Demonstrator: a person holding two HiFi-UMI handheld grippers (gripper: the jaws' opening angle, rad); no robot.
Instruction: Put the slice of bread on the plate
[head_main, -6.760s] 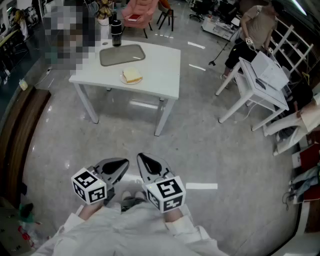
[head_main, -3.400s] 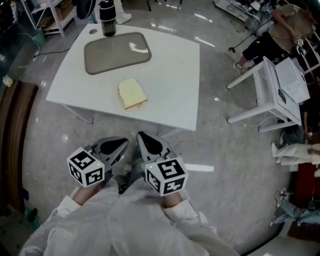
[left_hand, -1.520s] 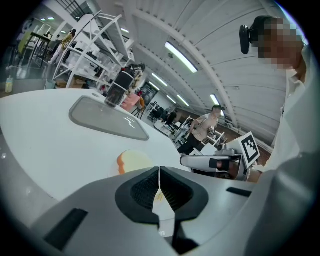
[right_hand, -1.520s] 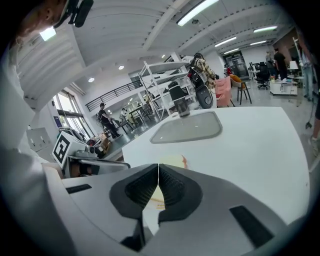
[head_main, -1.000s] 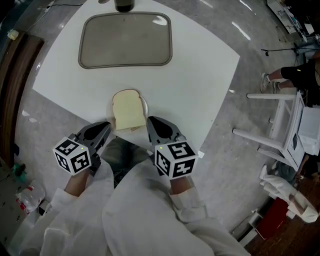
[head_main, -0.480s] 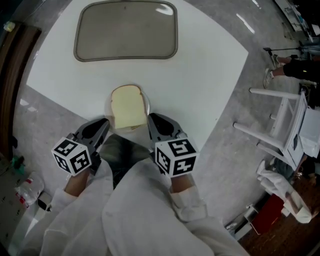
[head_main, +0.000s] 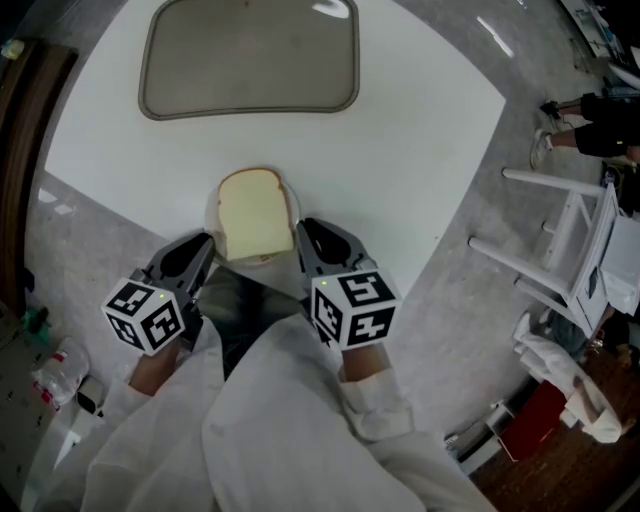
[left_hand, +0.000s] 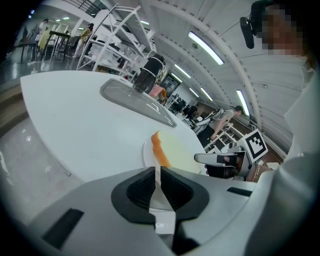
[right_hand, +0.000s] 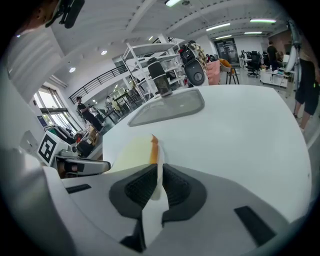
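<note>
Table (head_main: 420, 140) far closer (bread (head_main: 255, 212) just ahead)

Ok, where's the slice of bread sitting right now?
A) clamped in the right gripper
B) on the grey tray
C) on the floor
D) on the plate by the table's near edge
D: the slice of bread lies flat on the plate at the near edge of the table, between the left gripper and the right gripper, both shut on nothing.
</note>
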